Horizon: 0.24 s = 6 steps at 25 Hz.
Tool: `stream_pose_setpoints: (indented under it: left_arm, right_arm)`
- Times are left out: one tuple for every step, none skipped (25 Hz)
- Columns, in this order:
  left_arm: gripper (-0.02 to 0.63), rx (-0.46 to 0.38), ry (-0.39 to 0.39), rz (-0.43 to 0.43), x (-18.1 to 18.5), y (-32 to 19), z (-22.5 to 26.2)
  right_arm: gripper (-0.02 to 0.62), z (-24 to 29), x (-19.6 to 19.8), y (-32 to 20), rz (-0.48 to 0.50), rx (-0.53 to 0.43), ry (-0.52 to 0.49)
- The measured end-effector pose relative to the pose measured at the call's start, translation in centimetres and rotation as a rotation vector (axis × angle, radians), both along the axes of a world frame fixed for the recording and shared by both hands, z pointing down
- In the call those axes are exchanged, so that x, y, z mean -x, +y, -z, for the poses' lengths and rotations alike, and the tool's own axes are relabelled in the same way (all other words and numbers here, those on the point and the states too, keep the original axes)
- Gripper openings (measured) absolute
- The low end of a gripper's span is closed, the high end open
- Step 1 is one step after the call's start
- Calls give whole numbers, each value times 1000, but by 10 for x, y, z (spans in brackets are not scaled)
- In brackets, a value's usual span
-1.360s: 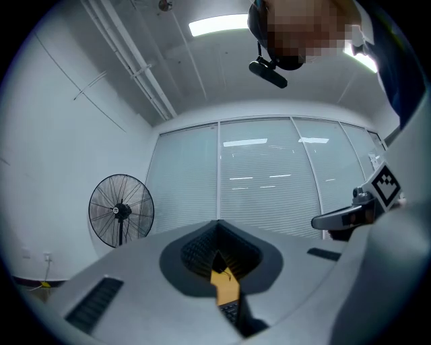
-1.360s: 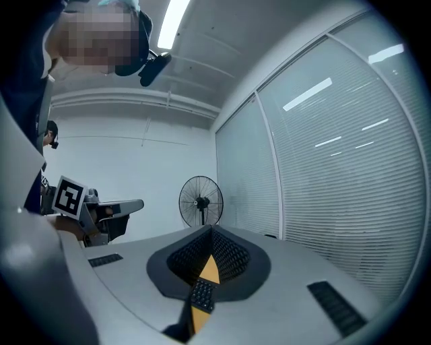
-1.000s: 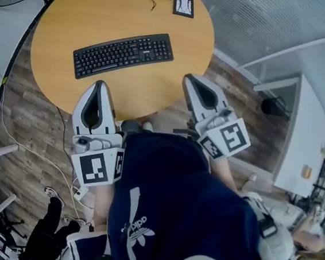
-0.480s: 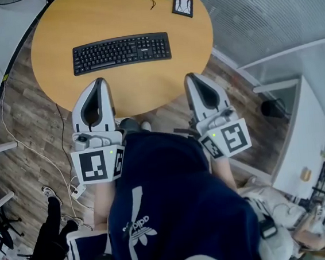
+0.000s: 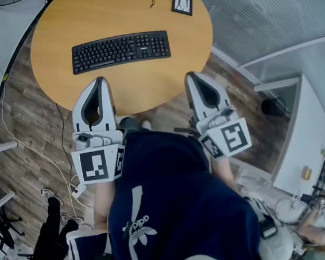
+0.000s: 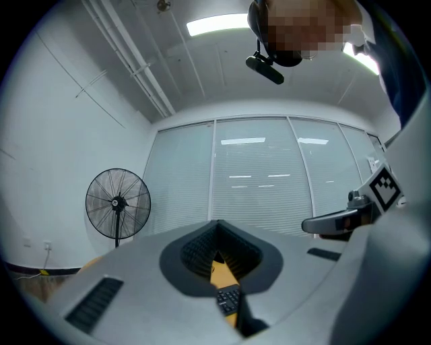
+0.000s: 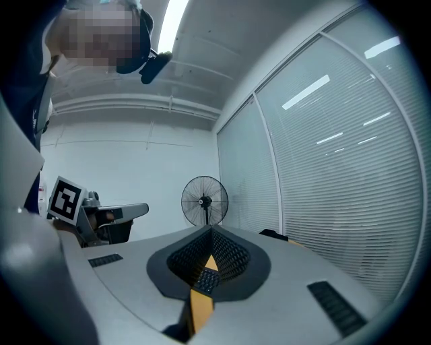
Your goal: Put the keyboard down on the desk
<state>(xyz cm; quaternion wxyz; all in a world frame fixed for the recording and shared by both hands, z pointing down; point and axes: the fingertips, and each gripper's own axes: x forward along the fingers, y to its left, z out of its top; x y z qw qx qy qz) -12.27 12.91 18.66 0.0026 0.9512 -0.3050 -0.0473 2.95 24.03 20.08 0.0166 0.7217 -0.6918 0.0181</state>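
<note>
Keyboard (image 5: 121, 51) flat on the desk (image 5: 127, 15), both claws closed and empty.
I hold the left gripper (image 5: 99, 82) and right gripper (image 5: 192, 76) at the desk's near edge, jaws pinched together on nothing and well apart from the keyboard, so I judge the put-down done. The keyboard lies keys-up, long side across me, ready for typing. Its logo is too small to read. My top (image 5: 135, 227) shows an adidas mark. A square marker card (image 5: 183, 5) sits beyond.
</note>
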Motion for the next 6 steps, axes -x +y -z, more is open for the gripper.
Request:
stream_pose_setpoints:
  left_arm:
    - [2, 2, -1, 0, -1, -1, -1]
    - [2, 3, -3, -1, -2, -2, -2]
    - [2, 3, -4, -2, -3, -2, -2]
    - [2, 3, -4, -3, -3, -2, -2]
    - [2, 2, -4, -4, -3, -1, -1]
    - [2, 1, -4, -5, -3, -1, -1]
  right_arm:
    - [3, -1, -1, 0, -2, 1, -2]
    - [3, -2, -2, 0, -4, 3, -2]
    - [3, -2, -3, 1, -7, 4, -2]
    - [3, -2, -4, 1, -11, 4, -1]
    - [3, -2, -4, 2, -14, 3, -1]
    - [3, -1, -5, 2, -17, 3, 0]
